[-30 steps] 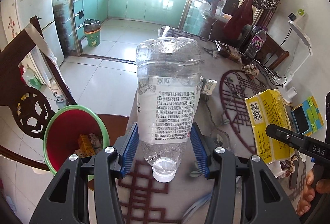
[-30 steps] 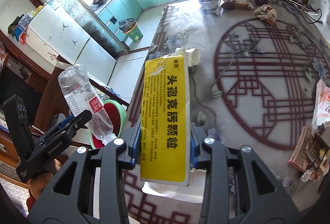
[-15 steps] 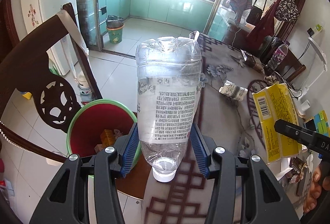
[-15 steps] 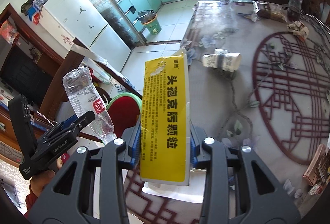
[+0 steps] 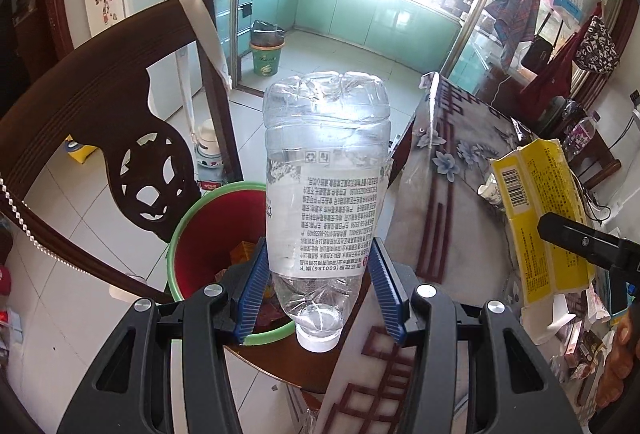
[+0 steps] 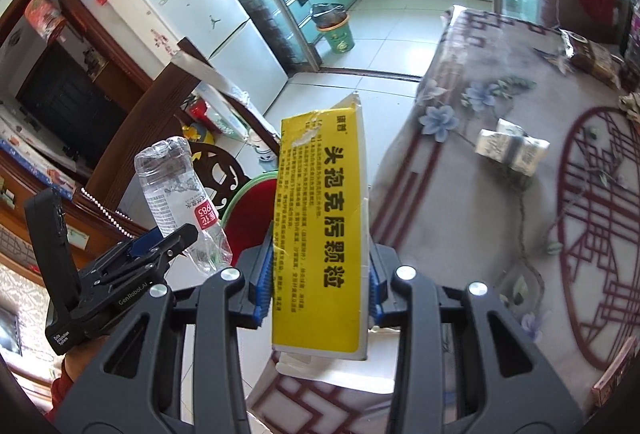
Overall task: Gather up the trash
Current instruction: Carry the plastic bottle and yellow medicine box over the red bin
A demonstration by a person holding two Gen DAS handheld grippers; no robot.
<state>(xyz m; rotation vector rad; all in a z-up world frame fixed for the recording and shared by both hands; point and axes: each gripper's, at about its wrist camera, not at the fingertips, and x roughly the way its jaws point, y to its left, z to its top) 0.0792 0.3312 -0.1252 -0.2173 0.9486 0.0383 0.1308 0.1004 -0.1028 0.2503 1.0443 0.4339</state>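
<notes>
Both my hauls have swung from over the surface [image 5: 452, 194] to the red bin [image 5: 212, 234].
Left jaws clamp the bottle [image 5: 324, 178] cap-down, upright; right jaws clamp the yellow box [image 6: 320, 230] on end; wrappers lie in the bin.

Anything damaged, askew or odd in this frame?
The plastic bottle in the left gripper is held cap down, its base dented. The yellow box in the right gripper has a torn top edge. A paper cup lies tipped over on the table.
</notes>
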